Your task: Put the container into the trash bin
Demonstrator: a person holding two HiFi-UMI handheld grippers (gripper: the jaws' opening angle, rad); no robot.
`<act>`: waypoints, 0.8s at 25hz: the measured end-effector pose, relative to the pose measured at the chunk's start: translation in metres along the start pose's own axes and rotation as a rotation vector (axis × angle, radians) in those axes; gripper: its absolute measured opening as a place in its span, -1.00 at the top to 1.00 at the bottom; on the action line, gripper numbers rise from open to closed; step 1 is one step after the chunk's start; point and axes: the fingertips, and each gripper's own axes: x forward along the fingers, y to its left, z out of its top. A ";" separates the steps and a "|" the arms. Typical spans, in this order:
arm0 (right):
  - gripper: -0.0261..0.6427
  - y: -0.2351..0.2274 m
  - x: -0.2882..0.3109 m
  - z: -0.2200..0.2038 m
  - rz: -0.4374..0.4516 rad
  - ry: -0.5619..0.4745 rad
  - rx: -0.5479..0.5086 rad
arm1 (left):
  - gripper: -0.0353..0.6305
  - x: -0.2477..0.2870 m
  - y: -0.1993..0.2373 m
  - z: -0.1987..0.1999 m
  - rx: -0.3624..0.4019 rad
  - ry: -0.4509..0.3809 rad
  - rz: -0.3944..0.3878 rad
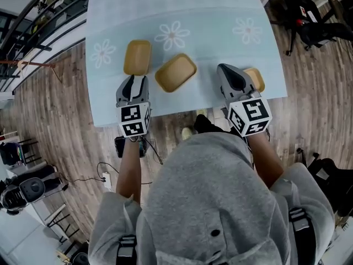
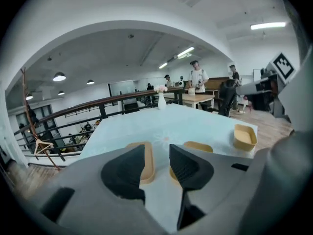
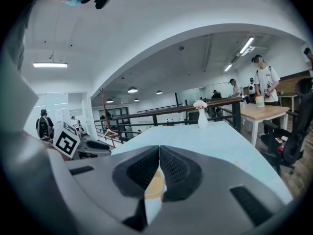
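**Tabletop** (image 1: pixel 182 15): covered with a pale blue cloth printed with white flowers. It stands on a wood-plank floor (image 1: pixel 55 93).

**Containers:** three tan, shallow, open-topped containers, all lying on the near half of the tabletop.
- Left container (image 1: pixel 137 57): near left, set lengthwise from near to far.
- Middle container (image 1: pixel 175 72): just right of the left container and apart from it, turned askew.
- Right container (image 1: pixel 257 79): at the near right edge, partly hidden behind the right gripper.

**Left gripper** (image 1: pixel 135 81): over the near edge of the tabletop, just on the near side of the left container and clear of it. Its jaws are released, with a bare gap between them. In its own view the left and middle containers show beyond the jaws.

**Right gripper** (image 1: pixel 227 70): over the near right of the tabletop, beside the right container. Its jaws are clenched tip to tip with nothing between the pads. A strip of tan container shows through the slot beneath the tips. Whether they touch cannot be told.

**Vase** (image 2: pixel 161 101): white with pink flowers, upright at the far end of the tabletop.

**Person** (image 1: pixel 220 203): wears a grey hooded top with bare forearms, one gripper in each hand.
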 end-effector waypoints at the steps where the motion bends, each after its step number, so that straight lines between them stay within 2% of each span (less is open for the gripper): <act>1: 0.84 -0.001 0.002 0.000 0.001 0.003 0.001 | 0.41 0.006 0.005 -0.007 0.029 0.025 0.006; 4: 0.84 -0.001 0.007 -0.004 0.002 0.020 0.001 | 0.41 0.019 0.014 -0.026 0.079 0.084 0.007; 13: 0.84 -0.016 0.023 -0.015 0.033 0.070 -0.001 | 0.41 0.067 0.018 -0.083 0.114 0.244 -0.043; 20: 0.84 -0.025 0.030 -0.013 0.034 0.075 -0.002 | 0.42 0.089 0.013 -0.113 0.230 0.365 -0.089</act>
